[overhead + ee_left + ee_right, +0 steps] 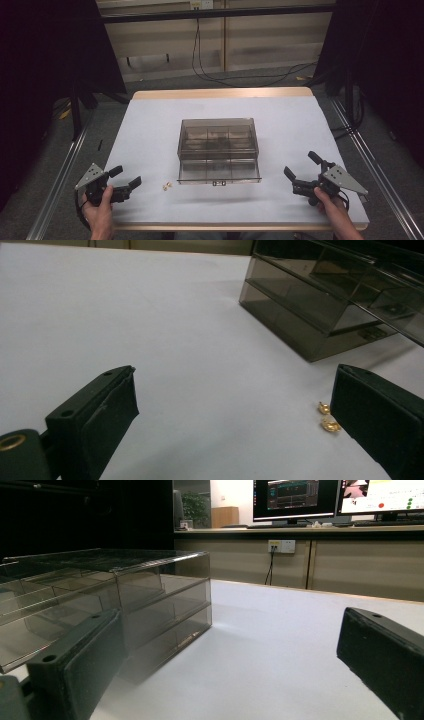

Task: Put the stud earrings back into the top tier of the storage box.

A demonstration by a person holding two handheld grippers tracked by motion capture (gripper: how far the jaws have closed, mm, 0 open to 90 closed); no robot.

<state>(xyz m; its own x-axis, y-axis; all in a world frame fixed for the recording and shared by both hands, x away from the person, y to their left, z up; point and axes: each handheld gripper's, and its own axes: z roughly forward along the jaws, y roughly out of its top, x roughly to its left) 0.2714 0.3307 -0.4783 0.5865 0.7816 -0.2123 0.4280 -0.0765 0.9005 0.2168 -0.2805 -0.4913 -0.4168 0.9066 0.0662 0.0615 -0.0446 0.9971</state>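
A smoky clear plastic box [218,149] with several compartments sits at the middle of the white table [150,125]; its lower drawer is pulled out a little toward me. Two small gold pieces [167,186] lie on the table just left of the box's front corner. My left gripper [125,176] rests near the front left edge, open, with nothing between its jaws; in the left gripper view the gold pieces [327,418] lie beside the right jaw and the box [320,305] is ahead. My right gripper [302,166] is open at the front right, the box [105,605] to its left.
Black cables [210,70] trail over the floor beyond the table's far edge. Metal rails [60,170] run along both sides of the table. In the right gripper view a desk with monitors [295,500] stands far behind.
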